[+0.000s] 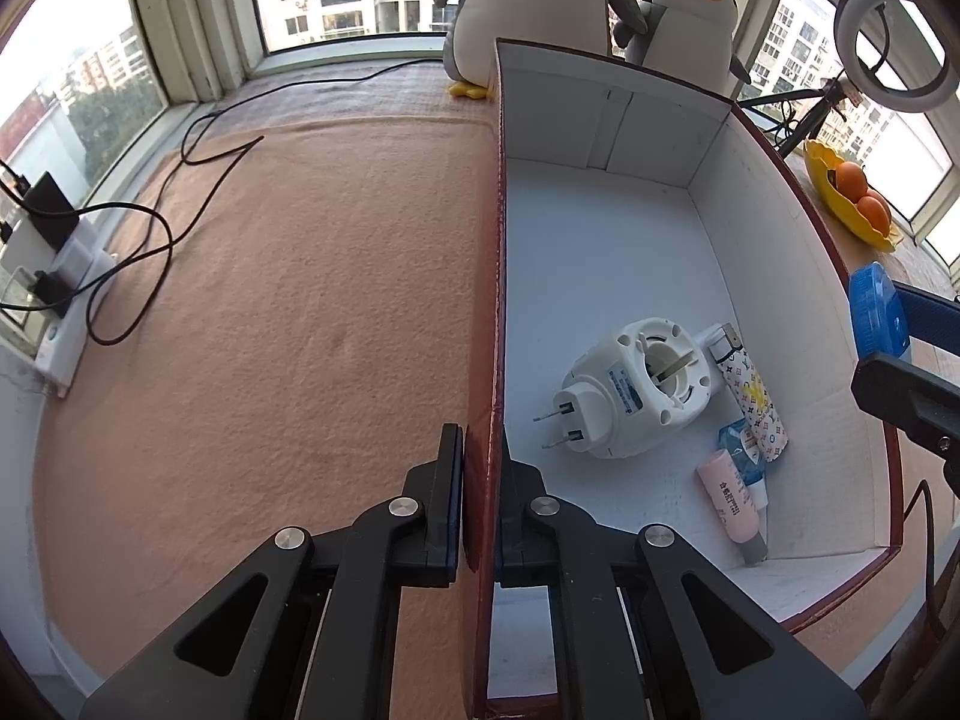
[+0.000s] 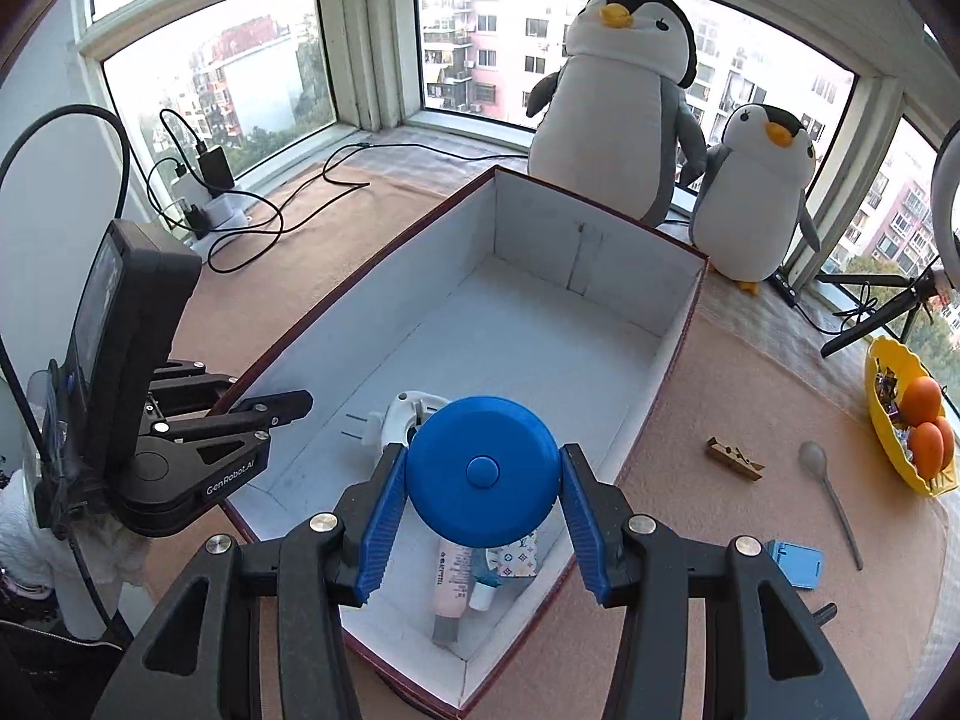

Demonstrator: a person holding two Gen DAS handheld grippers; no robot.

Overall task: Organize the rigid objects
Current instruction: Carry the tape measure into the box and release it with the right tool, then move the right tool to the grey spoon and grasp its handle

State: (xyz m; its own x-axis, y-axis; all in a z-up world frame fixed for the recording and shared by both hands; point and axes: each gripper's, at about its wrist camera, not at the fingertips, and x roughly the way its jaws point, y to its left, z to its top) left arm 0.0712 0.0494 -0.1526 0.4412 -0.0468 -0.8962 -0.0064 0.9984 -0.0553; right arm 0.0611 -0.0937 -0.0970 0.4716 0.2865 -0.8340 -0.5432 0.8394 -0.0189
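A dark red cardboard box (image 1: 600,240) with a white inside stands on the peach cloth. My left gripper (image 1: 480,480) is shut on the box's left wall (image 1: 489,396), one finger outside and one inside. In the box lie a white plug-in device (image 1: 636,396), a patterned tube (image 1: 750,396), a pink tube (image 1: 732,498) and a small blue-white tube (image 1: 741,450). My right gripper (image 2: 483,480) is shut on a round blue disc (image 2: 483,471) and holds it above the box's near end (image 2: 468,666), over those things. The disc also shows in the left wrist view (image 1: 879,315).
On the cloth right of the box lie a wooden clothespin (image 2: 735,459), a grey spoon (image 2: 831,498) and a light blue clip (image 2: 795,564). A yellow dish with oranges (image 2: 900,420) sits at the right edge. Two plush penguins (image 2: 618,108) stand behind the box. Cables and chargers (image 2: 204,192) lie at the left.
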